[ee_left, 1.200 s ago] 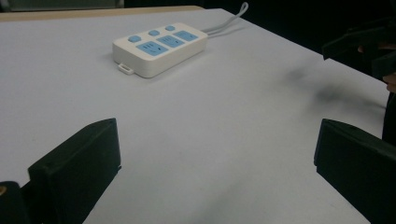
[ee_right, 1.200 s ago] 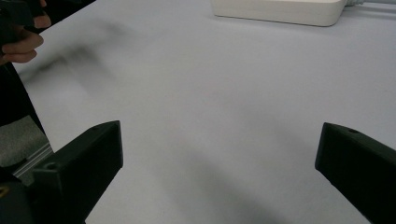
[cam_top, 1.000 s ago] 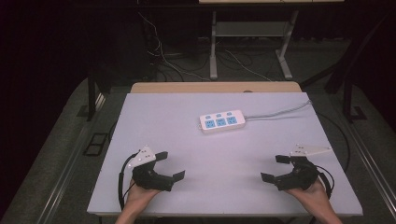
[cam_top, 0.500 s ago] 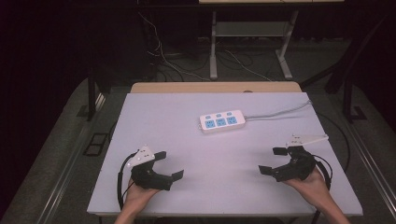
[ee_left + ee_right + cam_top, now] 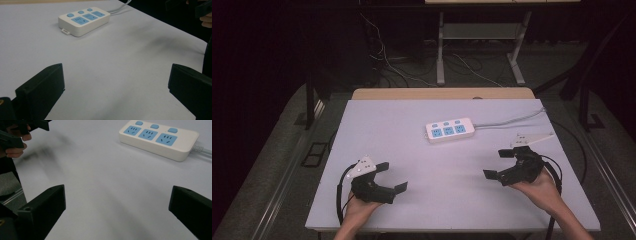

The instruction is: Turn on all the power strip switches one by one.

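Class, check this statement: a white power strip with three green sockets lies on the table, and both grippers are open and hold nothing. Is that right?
Not quite. The sockets on the power strip are blue, not green, as the right gripper view shows. The rest stands: it lies on the table, and the left gripper and right gripper are open and hold nothing.

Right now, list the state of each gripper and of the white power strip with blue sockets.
Left gripper: open, empty, low over the table.
Right gripper: open, empty, apart from the strip.
White power strip with blue sockets: flat on the white table, nothing plugged in, grey cable trailing right.
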`<action>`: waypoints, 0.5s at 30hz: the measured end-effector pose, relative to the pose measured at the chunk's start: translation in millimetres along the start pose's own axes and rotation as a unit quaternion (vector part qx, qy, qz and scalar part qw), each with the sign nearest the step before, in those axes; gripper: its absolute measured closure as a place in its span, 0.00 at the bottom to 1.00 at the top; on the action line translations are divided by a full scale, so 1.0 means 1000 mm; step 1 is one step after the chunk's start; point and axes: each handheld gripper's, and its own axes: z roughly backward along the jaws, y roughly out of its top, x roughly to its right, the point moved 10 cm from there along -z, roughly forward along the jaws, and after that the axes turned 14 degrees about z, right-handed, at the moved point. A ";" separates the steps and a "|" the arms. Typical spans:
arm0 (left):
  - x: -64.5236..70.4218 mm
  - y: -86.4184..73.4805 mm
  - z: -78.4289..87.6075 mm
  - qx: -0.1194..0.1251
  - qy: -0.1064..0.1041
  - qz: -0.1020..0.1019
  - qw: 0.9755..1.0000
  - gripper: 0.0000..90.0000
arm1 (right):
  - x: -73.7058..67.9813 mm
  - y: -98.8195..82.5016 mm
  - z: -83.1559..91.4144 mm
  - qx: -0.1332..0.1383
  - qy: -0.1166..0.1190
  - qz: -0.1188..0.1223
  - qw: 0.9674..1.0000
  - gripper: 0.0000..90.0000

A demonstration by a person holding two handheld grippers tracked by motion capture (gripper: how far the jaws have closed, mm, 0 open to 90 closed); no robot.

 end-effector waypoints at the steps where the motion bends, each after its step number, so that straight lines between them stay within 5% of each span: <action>1: 0.000 0.000 0.000 0.000 0.000 0.000 1.000 0.00 | 0.001 0.005 -0.001 0.000 -0.002 0.004 1.000 0.01; 15: 0.000 0.000 0.001 0.003 -0.002 0.000 1.000 0.00 | 0.010 0.038 -0.010 -0.002 0.004 0.023 1.000 0.01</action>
